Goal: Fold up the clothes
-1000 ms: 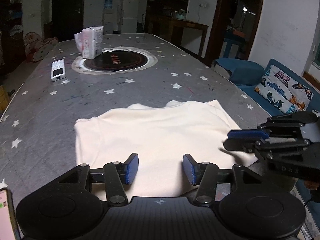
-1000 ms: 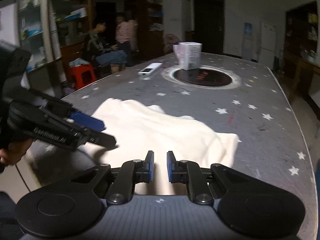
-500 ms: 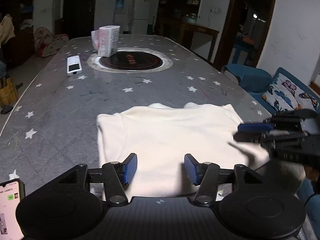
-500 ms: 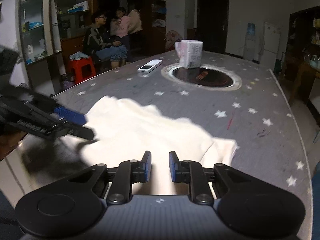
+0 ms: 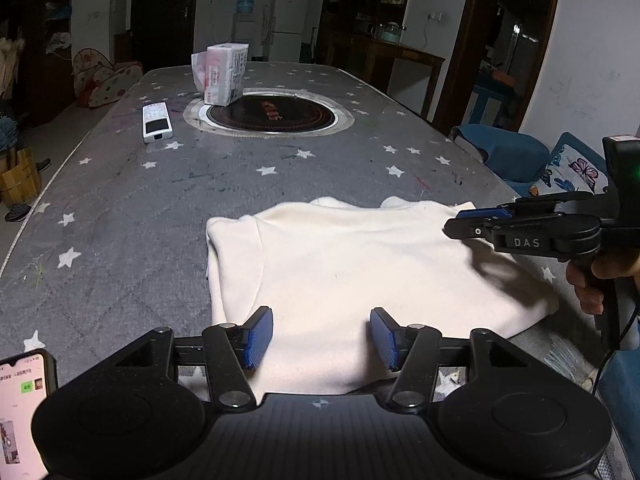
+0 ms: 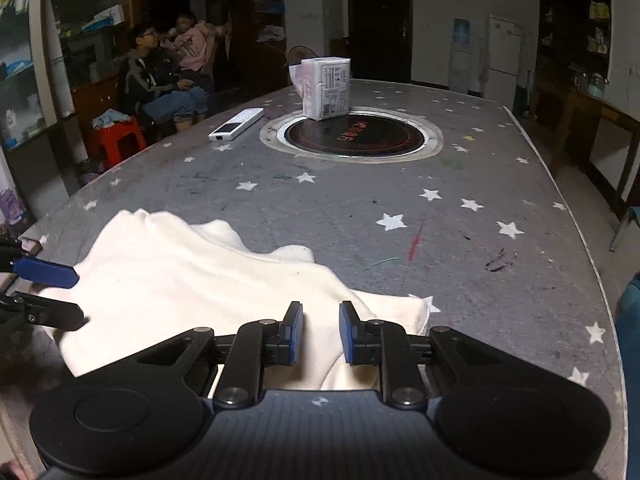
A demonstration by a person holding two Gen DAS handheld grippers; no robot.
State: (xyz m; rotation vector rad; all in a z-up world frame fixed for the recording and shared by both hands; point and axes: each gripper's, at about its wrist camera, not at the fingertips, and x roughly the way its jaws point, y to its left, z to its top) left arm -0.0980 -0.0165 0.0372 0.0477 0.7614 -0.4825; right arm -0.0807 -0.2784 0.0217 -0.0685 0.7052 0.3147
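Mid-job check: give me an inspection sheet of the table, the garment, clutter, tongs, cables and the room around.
Surface: grey star-print table, marked with scribbles, round dark hob set into it.
Job's things: cream garment lying folded at the near edge, flat, one sleeve tucked over on the left side.
Clutter: tissue pack on the hob's rim; remote beside it; phone at the near left corner.
Tongs: left tongs open above the garment's near hem; right tongs slightly apart, empty, over the garment's right corner.
Cables: one black cable hanging from the right handle.
Surroundings: two people seated beyond the table; fridge; blue sofa.
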